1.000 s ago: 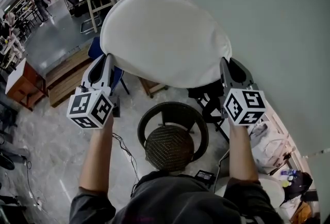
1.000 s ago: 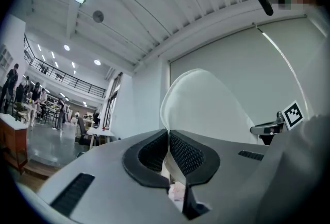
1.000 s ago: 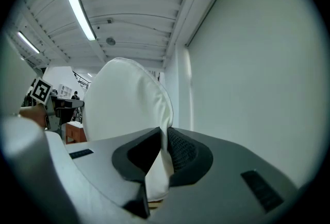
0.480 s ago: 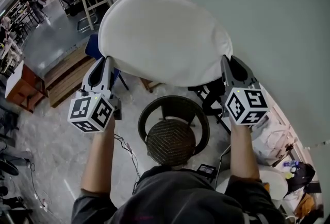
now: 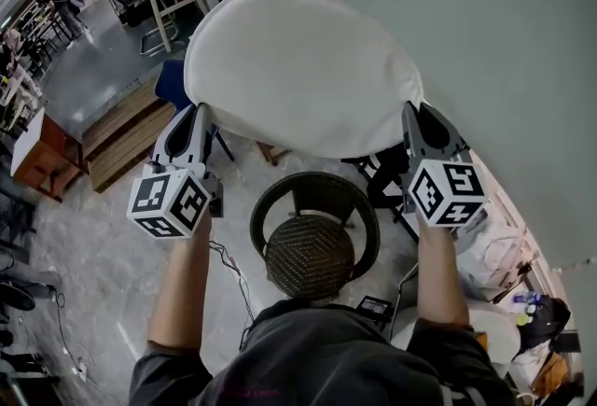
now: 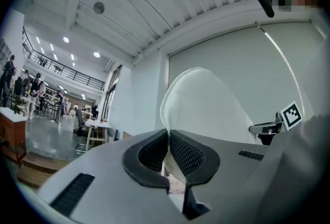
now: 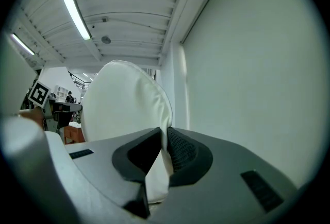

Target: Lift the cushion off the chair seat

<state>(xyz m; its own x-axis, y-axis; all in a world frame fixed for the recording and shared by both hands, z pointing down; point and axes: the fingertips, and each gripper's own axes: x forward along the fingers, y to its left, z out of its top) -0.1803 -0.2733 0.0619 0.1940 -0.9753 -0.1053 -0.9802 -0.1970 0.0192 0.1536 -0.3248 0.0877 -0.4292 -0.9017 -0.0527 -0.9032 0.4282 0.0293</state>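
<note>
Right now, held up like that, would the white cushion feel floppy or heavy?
Probably fairly light: the cushion hangs in the air from just two edge pinches, by the left claw and the right claw. Likely soft but not limp: its edge squashes thin in the claws, yet it holds its round shape without sagging.

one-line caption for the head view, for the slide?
Round white cushion held in the air above the woven chair seat, its opposite edges clamped by the left gripper and right gripper.
</note>
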